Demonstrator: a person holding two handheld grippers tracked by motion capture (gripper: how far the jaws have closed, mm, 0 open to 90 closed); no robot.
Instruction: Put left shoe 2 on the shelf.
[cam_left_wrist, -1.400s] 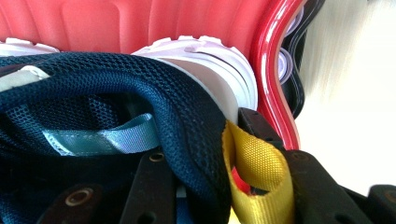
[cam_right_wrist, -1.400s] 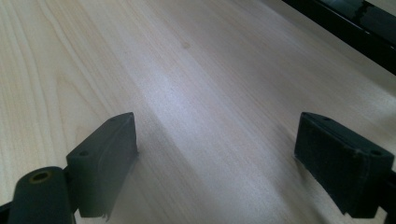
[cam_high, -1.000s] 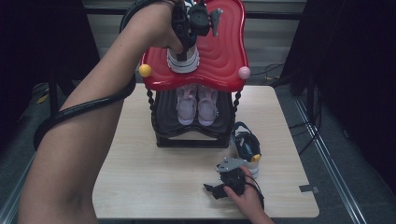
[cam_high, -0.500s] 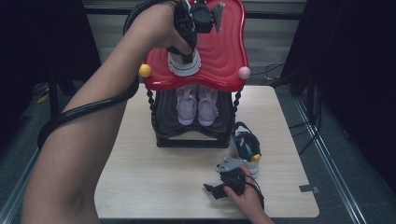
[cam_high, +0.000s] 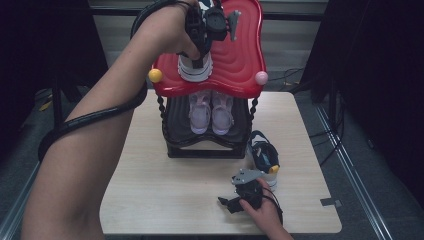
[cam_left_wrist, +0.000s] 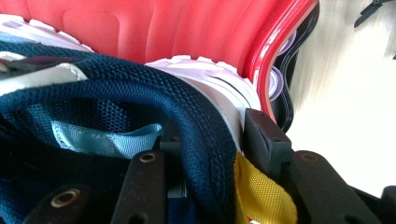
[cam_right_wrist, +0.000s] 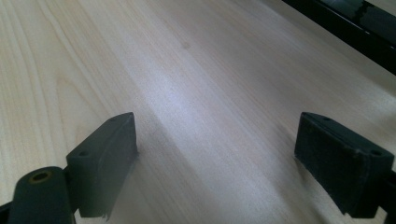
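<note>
Right gripper rests near the table edge, jaws apart and empty, a second shoe just beyond. Farther off, the left gripper, whose jaws have just been closing, clamps the navy shoe by its heel collar on the rack's red top shelf. Placement appears under way; next, seat the sole flat, then release.

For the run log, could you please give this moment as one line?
left gripper: shut on sneaker heel collar, jaws just closing | sneaker on red shelf | right gripper: open over table
</note>
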